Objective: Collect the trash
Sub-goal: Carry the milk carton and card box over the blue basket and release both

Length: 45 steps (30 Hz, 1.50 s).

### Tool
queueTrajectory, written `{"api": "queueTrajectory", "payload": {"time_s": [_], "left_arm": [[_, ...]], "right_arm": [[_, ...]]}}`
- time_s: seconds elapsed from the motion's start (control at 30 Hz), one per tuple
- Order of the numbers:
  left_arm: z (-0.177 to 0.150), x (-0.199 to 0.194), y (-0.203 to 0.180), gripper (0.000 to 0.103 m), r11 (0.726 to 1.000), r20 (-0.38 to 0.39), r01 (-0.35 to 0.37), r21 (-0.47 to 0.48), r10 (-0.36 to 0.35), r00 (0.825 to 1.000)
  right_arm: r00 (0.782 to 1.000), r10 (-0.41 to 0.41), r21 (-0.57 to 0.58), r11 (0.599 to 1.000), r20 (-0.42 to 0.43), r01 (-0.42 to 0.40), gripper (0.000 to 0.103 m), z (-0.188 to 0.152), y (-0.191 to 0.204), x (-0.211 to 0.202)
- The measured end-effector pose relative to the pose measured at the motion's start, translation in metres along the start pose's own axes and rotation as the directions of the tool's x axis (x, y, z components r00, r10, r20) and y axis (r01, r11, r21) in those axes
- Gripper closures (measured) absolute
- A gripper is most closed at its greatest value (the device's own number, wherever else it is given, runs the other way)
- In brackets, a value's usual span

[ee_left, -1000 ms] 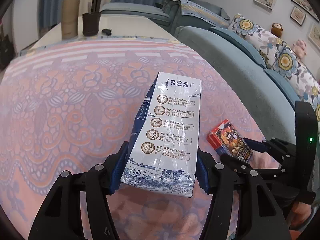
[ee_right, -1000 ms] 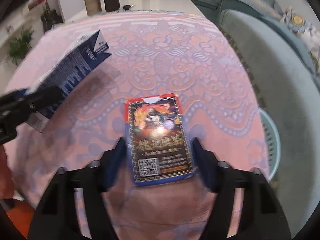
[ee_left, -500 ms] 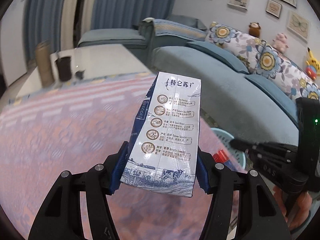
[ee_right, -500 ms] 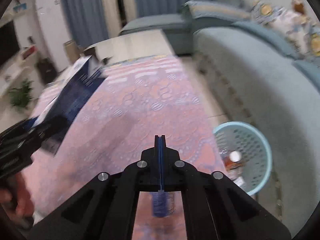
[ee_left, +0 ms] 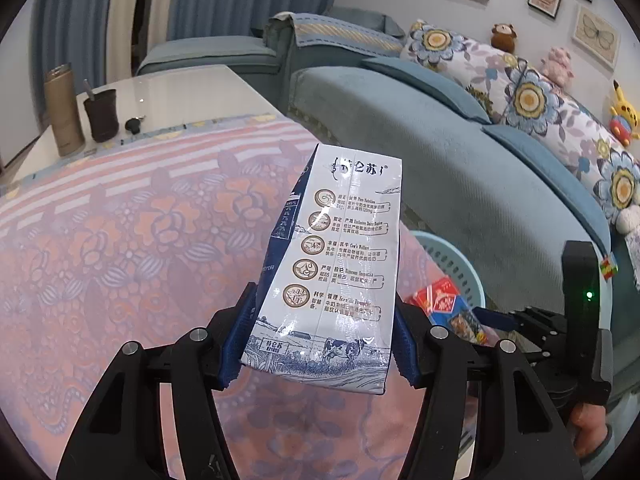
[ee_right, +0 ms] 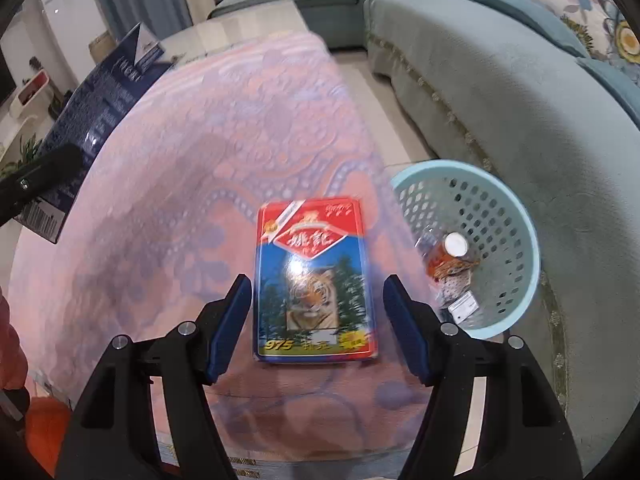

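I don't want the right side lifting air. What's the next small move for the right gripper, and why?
Probably close the right gripper on the red-and-blue tiger-print card box. Its jaws have just been opening, and the box sits between them with a gap on each side, so nothing is gripped. The light blue plastic basket waits just to its right.

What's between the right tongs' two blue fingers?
A red-and-blue card box with a tiger, seen in the right wrist view. The right tongs have just been opening; neither pad touches it.
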<state>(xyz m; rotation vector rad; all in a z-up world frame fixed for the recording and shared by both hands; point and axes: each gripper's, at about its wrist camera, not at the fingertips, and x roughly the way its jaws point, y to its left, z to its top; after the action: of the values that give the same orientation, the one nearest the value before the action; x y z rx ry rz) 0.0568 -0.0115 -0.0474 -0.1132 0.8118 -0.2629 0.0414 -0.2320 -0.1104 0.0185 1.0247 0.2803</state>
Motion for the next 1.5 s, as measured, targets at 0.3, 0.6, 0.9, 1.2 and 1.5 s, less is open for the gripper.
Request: {"api": "queueTrajectory", "payload": {"time_s": [0.3,0.6,0.9,1.2,1.5], "left_arm": [[0.007,0.000,-0.012,0.046,0.999,0.014,-0.008,0.048,0.008,1.000],[0.067,-0.005,-0.064,0.046,0.992,0.115,0.027,0.126,-0.041,0.992],[0.089,0.073,-0.137,0.045,0.974,0.032,0.132,0.184,-0.140,0.990],[0.059,0.162,-0.152,0.042,0.967,-0.149,0.196,0.164,-0.172,0.974],[0.060,0.144,-0.133,0.033,0.966,-0.104,0.236,0.110,-0.224,0.969]], "right_arm": [[0.999,-0.014,-0.012,1.000,0.034,0.015,0.047,0.011,0.019,0.002],[0.964,-0.039,0.112,0.994,0.264,0.009,0.047,0.052,-0.045,-0.076],[0.966,-0.187,0.349,0.930,0.180,0.115,0.047,0.054,-0.156,-0.039],[0.982,-0.191,0.479,0.863,0.012,0.161,0.045,0.039,-0.206,0.033],[0.980,-0.191,0.480,0.866,0.061,0.139,0.045,0.041,-0.200,0.020]]}}
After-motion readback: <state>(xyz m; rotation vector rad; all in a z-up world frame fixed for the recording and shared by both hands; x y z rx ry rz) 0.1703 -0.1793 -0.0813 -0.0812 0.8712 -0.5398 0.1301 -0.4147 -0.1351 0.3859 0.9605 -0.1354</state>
